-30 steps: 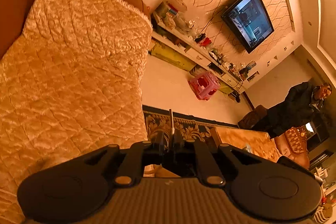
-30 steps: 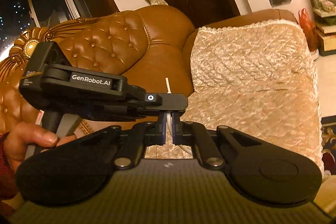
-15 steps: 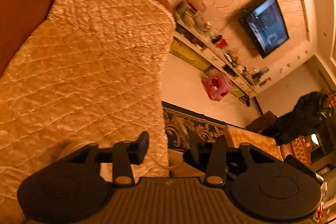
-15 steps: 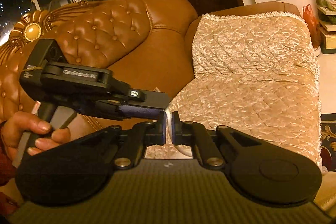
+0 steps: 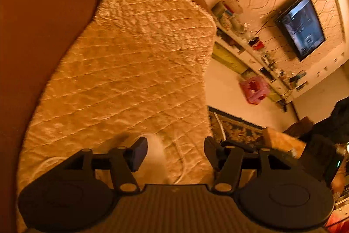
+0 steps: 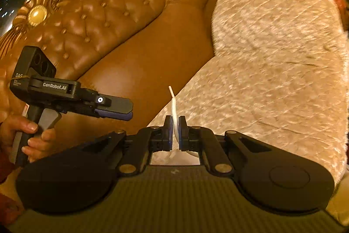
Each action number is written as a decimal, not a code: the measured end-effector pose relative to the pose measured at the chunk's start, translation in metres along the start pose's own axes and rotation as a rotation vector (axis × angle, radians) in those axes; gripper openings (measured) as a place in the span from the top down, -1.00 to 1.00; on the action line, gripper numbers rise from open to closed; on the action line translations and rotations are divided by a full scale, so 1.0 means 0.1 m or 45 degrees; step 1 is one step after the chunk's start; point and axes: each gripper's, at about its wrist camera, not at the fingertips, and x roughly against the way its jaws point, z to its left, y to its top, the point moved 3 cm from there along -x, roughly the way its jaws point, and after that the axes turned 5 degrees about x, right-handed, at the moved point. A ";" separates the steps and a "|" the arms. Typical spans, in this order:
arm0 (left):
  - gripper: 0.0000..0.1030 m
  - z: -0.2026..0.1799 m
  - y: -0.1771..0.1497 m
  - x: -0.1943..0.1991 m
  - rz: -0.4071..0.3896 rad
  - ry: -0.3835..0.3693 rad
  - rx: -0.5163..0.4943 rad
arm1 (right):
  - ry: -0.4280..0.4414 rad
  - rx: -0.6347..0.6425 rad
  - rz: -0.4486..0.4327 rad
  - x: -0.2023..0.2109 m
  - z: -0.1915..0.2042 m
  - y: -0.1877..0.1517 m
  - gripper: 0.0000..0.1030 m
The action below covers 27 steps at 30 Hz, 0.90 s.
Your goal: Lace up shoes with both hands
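Since the earlier frame my left gripper [image 5: 174,152] had just spread, letting its lace end go; my right gripper [image 6: 174,131] pinched the white shoelace [image 6: 173,108] (shoe unseen) above the sofa cover [image 6: 272,80]. Mid-lacing, I judged; next, regrasp.

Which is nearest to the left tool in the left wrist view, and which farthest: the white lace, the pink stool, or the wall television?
1. The white lace is nearest the left tool, lying on the quilted sofa cover between the open fingers.
2. The pink stool stands on the floor, right of the sofa.
3. The television is farthest, on the far wall at upper right.
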 end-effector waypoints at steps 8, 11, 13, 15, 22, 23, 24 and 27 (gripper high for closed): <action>-0.39 0.10 -0.25 0.13 0.179 0.148 -0.116 | 0.201 0.082 0.310 -0.44 0.21 0.03 0.86; -0.39 0.06 -0.34 0.07 0.278 0.184 -0.195 | 0.271 0.144 0.464 -0.61 0.32 0.03 0.86; -0.32 0.04 -0.41 0.00 0.338 0.212 -0.248 | 0.328 0.163 0.588 -0.71 0.38 0.03 0.86; -0.17 0.06 -0.46 -0.06 0.378 0.233 -0.255 | 0.378 0.165 0.695 -0.80 0.43 0.04 0.86; 0.33 0.20 -0.54 -0.09 0.358 0.178 -0.165 | 0.430 0.444 1.033 -0.94 0.65 -0.06 0.86; 0.35 0.21 -0.54 -0.08 0.350 0.176 -0.138 | 0.439 0.486 1.061 -0.94 0.68 -0.04 0.86; 0.36 0.23 -0.55 -0.06 0.341 0.175 -0.105 | 0.450 0.529 1.090 -0.94 0.71 -0.02 0.86; 0.37 0.31 -0.56 -0.03 0.311 0.167 0.006 | 0.511 0.660 1.186 -0.97 0.79 0.05 0.86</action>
